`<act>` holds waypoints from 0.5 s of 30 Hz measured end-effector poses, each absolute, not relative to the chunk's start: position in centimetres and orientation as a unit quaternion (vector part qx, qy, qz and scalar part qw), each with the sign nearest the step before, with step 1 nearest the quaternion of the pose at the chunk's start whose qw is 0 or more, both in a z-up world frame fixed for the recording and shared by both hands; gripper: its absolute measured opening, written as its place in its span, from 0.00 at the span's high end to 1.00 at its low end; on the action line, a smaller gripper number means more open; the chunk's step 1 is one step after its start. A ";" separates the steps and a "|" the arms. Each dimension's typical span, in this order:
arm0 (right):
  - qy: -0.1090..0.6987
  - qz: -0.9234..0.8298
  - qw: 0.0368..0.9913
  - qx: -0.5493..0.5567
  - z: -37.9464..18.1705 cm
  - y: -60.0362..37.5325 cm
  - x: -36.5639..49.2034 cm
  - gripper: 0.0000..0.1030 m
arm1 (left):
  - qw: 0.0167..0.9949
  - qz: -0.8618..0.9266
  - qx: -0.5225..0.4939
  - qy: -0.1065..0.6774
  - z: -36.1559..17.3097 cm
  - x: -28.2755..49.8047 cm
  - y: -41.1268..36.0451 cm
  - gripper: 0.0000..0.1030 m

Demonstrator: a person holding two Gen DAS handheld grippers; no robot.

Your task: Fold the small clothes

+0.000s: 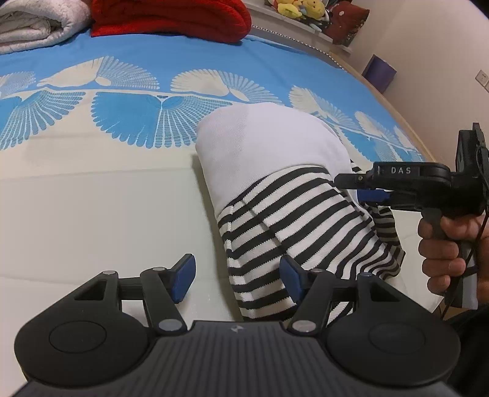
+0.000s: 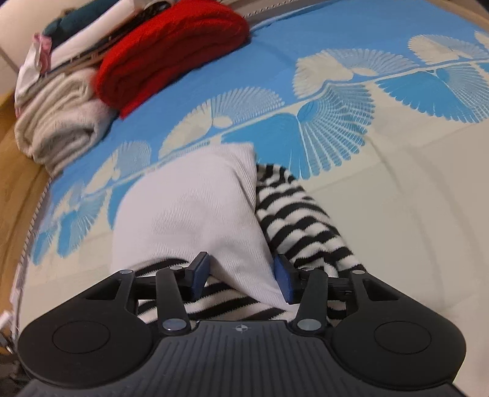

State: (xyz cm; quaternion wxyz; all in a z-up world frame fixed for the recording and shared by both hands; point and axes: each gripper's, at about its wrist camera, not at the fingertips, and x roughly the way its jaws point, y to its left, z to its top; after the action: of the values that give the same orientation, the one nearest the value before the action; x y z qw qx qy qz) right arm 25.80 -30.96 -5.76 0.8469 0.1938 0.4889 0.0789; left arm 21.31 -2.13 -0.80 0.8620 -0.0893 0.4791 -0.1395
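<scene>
We are mid-fold on the striped top (image 1: 284, 213) on the bed (image 1: 91, 198). Left tongs (image 1: 235, 274) and right tongs (image 2: 241, 278) stand apart, unclamped; next we regrip its near hem.

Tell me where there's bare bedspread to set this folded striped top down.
Free: the cream bedspread left of the striped top, and the blue band in front of the red knit. Crowded: the far edge, with the red knit, cream blanket and clothes pile.

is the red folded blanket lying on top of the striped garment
No, the red blanket lies far back on the bed, well apart from the striped garment.
</scene>
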 end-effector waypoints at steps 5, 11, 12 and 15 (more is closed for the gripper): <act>0.458 0.094 0.859 0.207 -4.4 -31.5 25.0 0.97 | 0.866 -0.148 -0.099 0.468 -0.4 21.2 -2.4 0.34; 0.357 0.098 0.875 0.312 -0.3 -36.8 21.3 1.00 | 0.878 -0.209 -0.119 0.414 1.5 20.5 -3.6 0.21; 0.353 0.086 0.881 0.304 0.0 -37.3 20.9 1.00 | 0.877 -0.216 -0.119 0.412 1.5 20.6 -3.9 0.21; 0.378 0.068 0.875 0.294 -0.9 -38.4 21.0 1.00 | 0.869 -0.218 -0.104 0.432 0.5 21.0 -5.3 0.21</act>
State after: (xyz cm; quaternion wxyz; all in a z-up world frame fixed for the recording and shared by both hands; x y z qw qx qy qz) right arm 20.98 -38.40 -0.87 0.8751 0.2940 0.3783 0.0676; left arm 21.04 -5.26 0.52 0.8689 -0.1039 0.4320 -0.2179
